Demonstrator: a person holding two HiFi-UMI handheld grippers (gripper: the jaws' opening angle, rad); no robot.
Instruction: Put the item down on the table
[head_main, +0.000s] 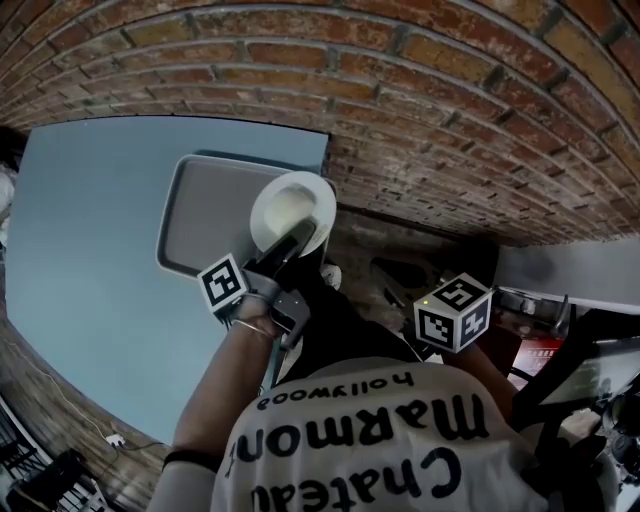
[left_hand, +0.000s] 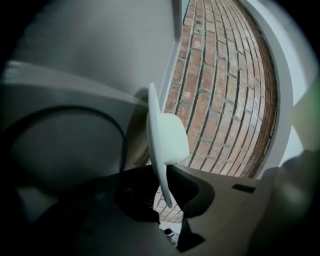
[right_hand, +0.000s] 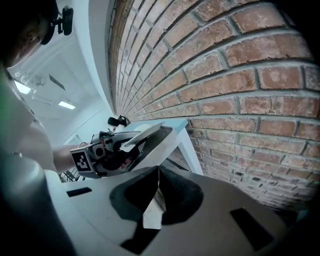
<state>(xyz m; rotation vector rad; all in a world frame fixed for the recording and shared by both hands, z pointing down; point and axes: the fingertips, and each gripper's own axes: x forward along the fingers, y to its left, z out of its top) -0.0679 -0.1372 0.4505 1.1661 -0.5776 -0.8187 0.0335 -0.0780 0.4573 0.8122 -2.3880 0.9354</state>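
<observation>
1. Nearest the head camera is the person's white shirt (head_main: 370, 450). Its dark print, seen upside down, reads "Chateau Marmont" with "hollywood" in smaller letters.
2. The right gripper (right_hand: 158, 172) has its fingers pressed together with nothing between them. Its marker cube (head_main: 455, 312) shows in the head view at the right, well apart from the desk.
3. The left gripper (head_main: 290, 240) has its fingers clamped on the rim of a white plate (head_main: 290, 205).
4. The left gripper view shows the plate edge-on with its raised foot toward the bricks, which the head view does not show.
5. The head view alone shows the plate's pale hollow face.
6. The right gripper view shows the plate held tilted over the desk's corner. No view shows whether it touches anything below.
7. Beneath and beyond the plate lies a grey tray (head_main: 205, 215) on the blue-grey desk (head_main: 90, 230). The plate overlaps the tray's right edge.
8. Farthest is the red brickwork (head_main: 400, 90).
</observation>
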